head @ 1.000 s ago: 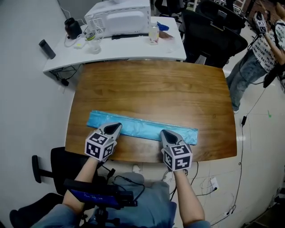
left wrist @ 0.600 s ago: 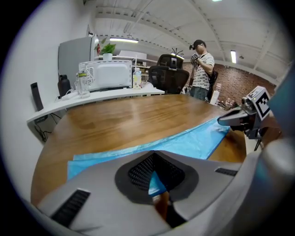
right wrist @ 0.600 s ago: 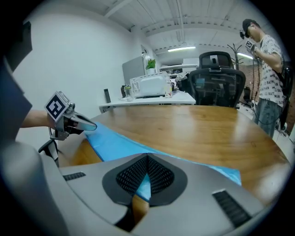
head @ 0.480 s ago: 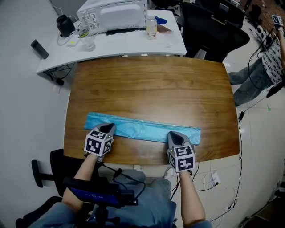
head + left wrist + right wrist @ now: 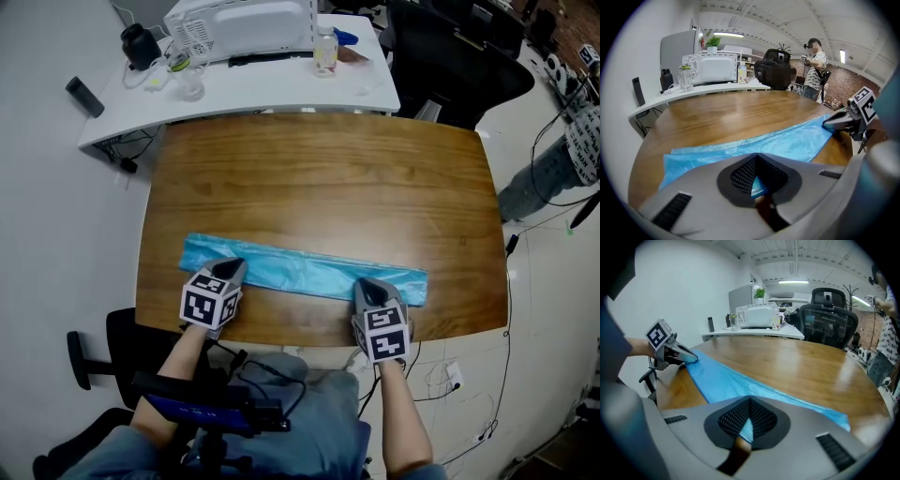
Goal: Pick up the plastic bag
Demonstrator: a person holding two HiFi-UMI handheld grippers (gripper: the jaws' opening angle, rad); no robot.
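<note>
- The left tongs (image 5: 231, 268) are shut tight on the plastic bag (image 5: 300, 270). In the left gripper view a bit of blue bag shows pinched between the two jaws.
- The right tongs (image 5: 367, 285) are shut tight on the bag too. A strip of blue shows squeezed between its jaws in the right gripper view.
- The bag is long, thin and blue. It runs from one pair of tongs to the other. A short end sticks out past the left tongs, and another short end sticks out past the right tongs.
- Both tongs bite the edge of the bag that is nearest to the person. The rest of the bag lies just in front of the tips.
- The bag looks flat on the brown desk (image 5: 319, 169). I see no part of it up in the air yet.
- So the grabbing part looks done. Both ends are held.
- The lifting part is left. I think both tongs need to go up together, at the same speed.
- The bag looks soft and floppy, so I think the middle will hang down between the tongs when it goes up.
</note>
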